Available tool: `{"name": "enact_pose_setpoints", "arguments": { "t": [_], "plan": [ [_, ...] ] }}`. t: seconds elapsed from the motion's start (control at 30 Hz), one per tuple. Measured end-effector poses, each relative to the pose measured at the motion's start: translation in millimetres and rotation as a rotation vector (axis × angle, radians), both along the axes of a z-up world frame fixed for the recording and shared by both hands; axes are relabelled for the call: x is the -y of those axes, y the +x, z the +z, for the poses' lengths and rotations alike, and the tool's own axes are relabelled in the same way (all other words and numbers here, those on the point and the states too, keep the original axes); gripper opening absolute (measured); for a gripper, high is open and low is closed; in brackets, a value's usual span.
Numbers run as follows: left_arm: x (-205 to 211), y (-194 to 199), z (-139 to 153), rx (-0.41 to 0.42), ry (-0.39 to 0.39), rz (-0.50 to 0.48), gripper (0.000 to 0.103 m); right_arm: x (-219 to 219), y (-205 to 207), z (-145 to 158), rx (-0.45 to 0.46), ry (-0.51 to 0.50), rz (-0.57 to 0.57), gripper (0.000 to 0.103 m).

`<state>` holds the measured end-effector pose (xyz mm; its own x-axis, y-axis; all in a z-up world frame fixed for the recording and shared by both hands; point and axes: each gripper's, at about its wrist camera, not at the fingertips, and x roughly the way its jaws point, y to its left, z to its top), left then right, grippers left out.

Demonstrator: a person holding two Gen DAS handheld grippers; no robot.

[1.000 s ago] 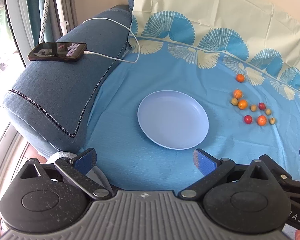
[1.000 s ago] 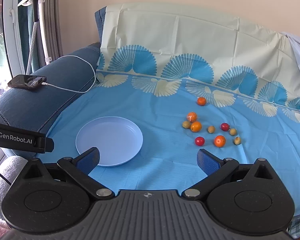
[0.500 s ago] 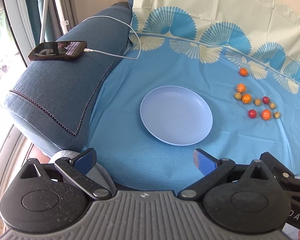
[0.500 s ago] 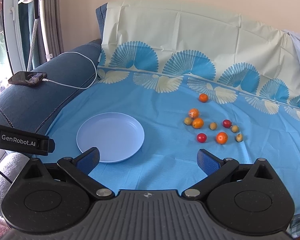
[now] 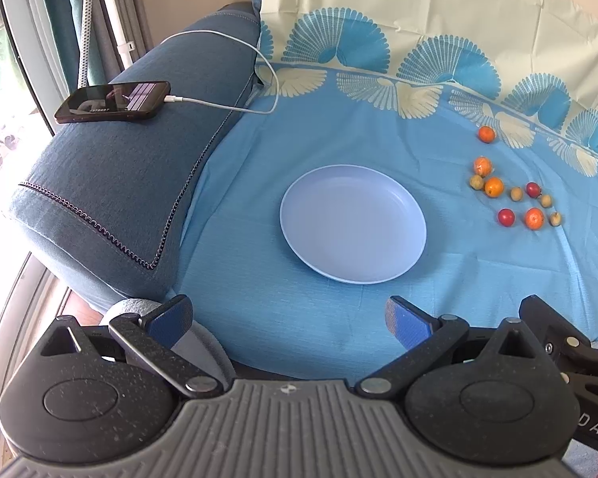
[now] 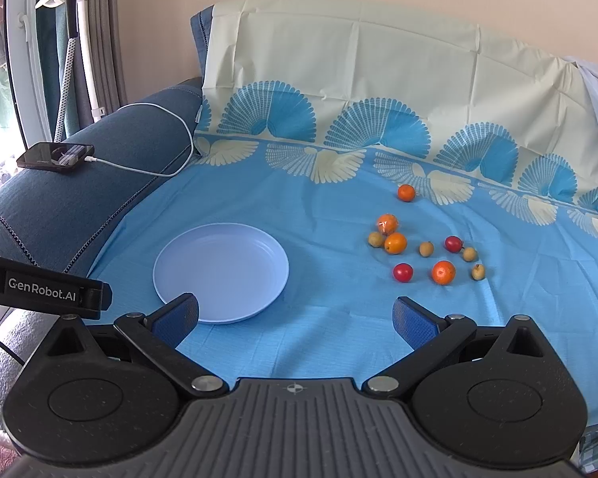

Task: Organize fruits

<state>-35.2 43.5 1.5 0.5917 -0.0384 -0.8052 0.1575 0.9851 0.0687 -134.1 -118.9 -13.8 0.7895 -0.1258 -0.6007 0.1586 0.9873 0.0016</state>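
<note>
An empty pale blue plate (image 5: pixel 353 223) (image 6: pixel 221 273) lies on the blue sofa cover. To its right lies a loose cluster of small fruits (image 5: pixel 514 199) (image 6: pixel 422 251): several orange ones, two red ones and several small tan ones. One orange fruit (image 6: pixel 406 192) lies apart, farther back. My left gripper (image 5: pixel 289 318) is open and empty, hovering before the plate. My right gripper (image 6: pixel 295 318) is open and empty, between plate and fruits, short of both.
A black phone (image 5: pixel 113 101) with a white charging cable (image 5: pixel 227 107) rests on the blue sofa armrest (image 5: pixel 111 187) at the left. The sofa back (image 6: pixel 378 79) is draped in cream cloth. The left gripper's body (image 6: pixel 40 290) shows at the right view's left edge.
Both grippers have shifted slightly, so the plate and fruits sit a little higher in the left view and a little nearer in the right view. Nothing was grasped or moved.
</note>
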Motion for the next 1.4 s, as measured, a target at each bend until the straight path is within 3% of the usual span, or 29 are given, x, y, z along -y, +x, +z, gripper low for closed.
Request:
{"name": "enact_pose_setpoints", "arguments": {
  "t": [0.47,0.8,1.0,1.17,1.4],
  "plan": [
    [5.6,3.7,-3.8,-0.017,0.010,-0.010,0.103,2.2,5.4,-9.0,-0.046,0.015,0.010,0.103],
    [14.4,15.0,-5.0,-0.031,-0.051,-0.025,0.103,22.0,8.6,-19.1,-0.034,0.131,0.032,0.103],
    [48.5,23.4,-14.5,-0.113,-0.041,-0.088,0.103,62.4,13.8,-36.2,-0.040,0.184,-0.100,0.102],
    [87.8,36.0,-24.4,-0.175,-0.132,-0.160,0.103,119.3,12.6,-59.9,-0.011,0.174,-0.287,0.102],
    [194.3,81.8,-58.1,-0.197,-0.048,-0.309,0.103,221.3,40.7,-104.7,0.003,0.079,-0.485,0.102]
  ]
}}
